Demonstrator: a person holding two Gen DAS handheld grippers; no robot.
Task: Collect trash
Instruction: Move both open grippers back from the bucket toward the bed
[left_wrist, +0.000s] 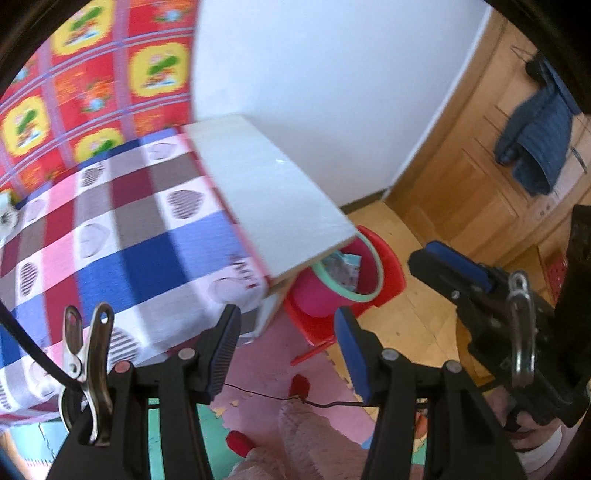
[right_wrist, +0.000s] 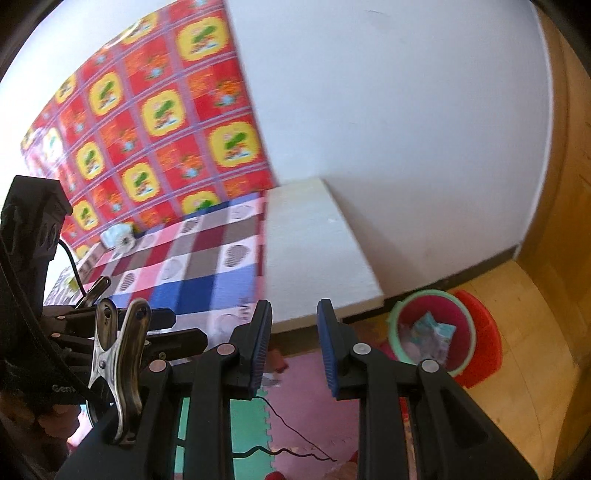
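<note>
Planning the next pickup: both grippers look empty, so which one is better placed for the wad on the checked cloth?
Probably left: the left gripper hangs over the cloth, open and empty; the wad lies farther from the right gripper.

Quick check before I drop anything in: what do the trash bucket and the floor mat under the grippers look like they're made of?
Trash bucket: looks like moulded plastic, pink walls with a mint-green rim, smooth and slightly glossy; wrappers already lie inside. Floor mat: probably soft foam tiles, matte pink and green, going by the jigsaw-tooth seams between pieces. Blur leaves finer texture unclear.
</note>
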